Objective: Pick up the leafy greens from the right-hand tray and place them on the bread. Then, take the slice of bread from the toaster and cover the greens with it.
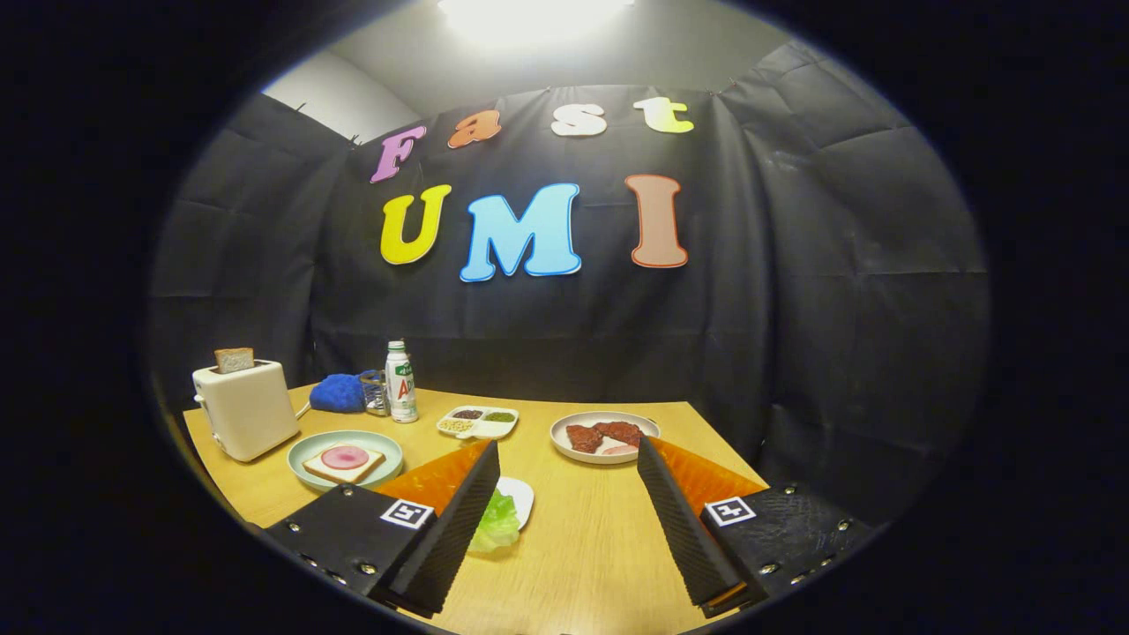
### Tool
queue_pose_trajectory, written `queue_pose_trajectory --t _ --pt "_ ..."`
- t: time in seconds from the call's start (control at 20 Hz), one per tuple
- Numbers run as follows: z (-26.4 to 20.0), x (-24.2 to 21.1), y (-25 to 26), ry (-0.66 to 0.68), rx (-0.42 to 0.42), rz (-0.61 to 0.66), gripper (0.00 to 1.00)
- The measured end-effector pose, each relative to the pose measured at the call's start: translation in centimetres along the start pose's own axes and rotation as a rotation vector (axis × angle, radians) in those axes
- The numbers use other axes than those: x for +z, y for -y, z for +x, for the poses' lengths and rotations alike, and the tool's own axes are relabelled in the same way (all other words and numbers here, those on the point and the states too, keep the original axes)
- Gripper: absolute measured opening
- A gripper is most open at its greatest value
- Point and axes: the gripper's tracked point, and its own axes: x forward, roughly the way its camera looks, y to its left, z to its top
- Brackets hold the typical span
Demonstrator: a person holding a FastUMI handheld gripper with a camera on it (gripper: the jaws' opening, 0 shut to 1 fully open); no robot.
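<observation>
With jaws apart, greens (497,522) flat.

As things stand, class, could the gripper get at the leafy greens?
Probably yes: the gripper is open, and the leafy greens lie on their small white plate beside its left finger, with bare table around them.

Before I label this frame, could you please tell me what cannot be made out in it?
- Leafy greens and their small white plate: partly hidden behind the open gripper's left finger.
- Bread slice in the toaster: lower part hidden inside the slot.
- Divided dish: contents too small to identify.
- Glass jar: partly covered by the bottle; contents unclear.
- Pink piece on the meat plate: partly hidden by the right finger.
</observation>
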Motion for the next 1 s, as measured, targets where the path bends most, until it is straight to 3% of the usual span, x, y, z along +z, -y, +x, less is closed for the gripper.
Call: queue_pose_trajectory --t 0.35,0.6,0.75,1.0 --pt "2.1 -4.6 -4.4 -0.131 0.119 0.019 0.96" --pt "3.1 -6.4 -4.1 -0.181 0.093 0.025 0.96" --pt "3.5 -9.4 -4.7 -0.297 0.092 0.013 0.96" --pt "4.3 -11.4 -5.2 -0.372 0.1 0.027 0.96"
